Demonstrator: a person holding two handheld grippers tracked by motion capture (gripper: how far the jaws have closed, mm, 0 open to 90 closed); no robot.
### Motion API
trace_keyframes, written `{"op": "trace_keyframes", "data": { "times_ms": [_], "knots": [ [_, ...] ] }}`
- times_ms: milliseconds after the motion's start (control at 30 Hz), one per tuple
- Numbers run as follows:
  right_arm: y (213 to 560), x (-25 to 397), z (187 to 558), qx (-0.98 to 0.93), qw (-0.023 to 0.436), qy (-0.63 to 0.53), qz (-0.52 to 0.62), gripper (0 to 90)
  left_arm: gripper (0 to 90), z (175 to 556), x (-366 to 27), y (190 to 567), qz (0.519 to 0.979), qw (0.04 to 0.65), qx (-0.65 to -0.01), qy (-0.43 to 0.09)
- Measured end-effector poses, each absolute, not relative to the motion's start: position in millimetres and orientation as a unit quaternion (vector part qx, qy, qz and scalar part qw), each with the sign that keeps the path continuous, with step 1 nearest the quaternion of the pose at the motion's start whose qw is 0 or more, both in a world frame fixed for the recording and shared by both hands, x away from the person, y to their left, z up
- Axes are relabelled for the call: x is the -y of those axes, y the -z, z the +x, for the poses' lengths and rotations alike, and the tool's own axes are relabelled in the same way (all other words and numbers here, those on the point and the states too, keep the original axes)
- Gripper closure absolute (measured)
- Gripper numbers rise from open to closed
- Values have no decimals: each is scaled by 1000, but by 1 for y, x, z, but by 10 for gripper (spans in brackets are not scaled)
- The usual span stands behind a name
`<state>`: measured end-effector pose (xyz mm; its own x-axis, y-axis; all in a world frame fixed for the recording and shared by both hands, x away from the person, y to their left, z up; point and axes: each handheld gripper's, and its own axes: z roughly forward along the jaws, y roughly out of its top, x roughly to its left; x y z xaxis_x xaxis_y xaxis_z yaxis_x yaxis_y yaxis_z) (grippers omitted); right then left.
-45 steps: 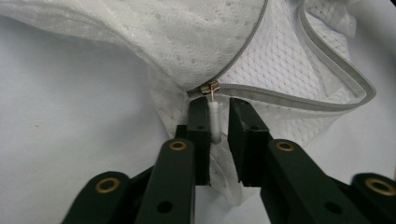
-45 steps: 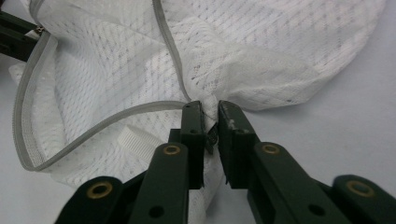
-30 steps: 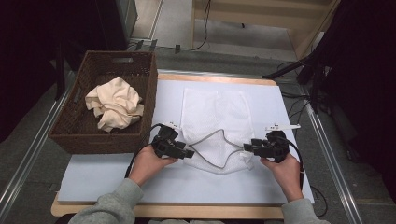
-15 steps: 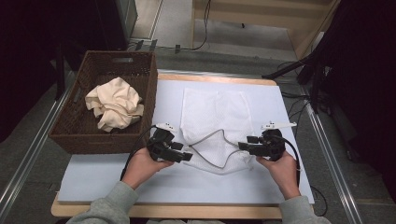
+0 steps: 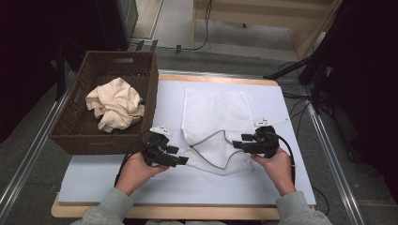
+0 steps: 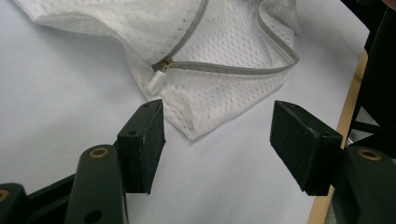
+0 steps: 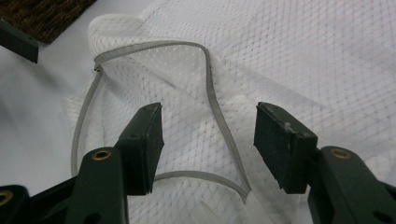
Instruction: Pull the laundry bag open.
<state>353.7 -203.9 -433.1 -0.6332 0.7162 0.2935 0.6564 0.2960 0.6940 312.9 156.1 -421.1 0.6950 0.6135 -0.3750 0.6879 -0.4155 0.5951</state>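
**Two open grippers flank a mesh bag's zipper end**

High view: a white mesh laundry bag (image 5: 213,126) lies flat on the pale blue mat (image 5: 94,180) of a wooden table, its grey zipper (image 5: 206,140) looping across the near end. The left gripper (image 5: 180,160), held in the person's left hand (image 5: 136,171), points at the bag's near-left corner from just beside it. The right gripper (image 5: 237,143), in the right hand (image 5: 277,166), points left over the bag's near-right part. To the far left, a brown wicker basket (image 5: 77,136) holds a crumpled cream cloth (image 5: 115,103).

Left gripper view: the jaws stand wide apart and grasp nothing. The bag's corner (image 6: 196,128) lies on the mat between and just beyond them, not touching either pad. The zipper pull (image 6: 156,81), with its white tab, rests a little farther on, where the grey zipper track (image 6: 233,69) begins.

Right gripper view: here too the jaws are released, spread wide above the mesh (image 7: 299,60). The zipper's grey loop (image 7: 219,116) runs between them. Whether the pads touch the fabric cannot be told.
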Motion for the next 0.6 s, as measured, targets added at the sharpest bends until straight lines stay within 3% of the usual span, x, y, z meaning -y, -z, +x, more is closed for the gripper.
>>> {"op": "trace_keyframes", "data": {
  "times_ms": [600],
  "knots": [
    [434, 189, 368, -810, 33, -409, 420, 438, 359, 306, -164, 425, 837, 371, -399, 47]
  ]
}}
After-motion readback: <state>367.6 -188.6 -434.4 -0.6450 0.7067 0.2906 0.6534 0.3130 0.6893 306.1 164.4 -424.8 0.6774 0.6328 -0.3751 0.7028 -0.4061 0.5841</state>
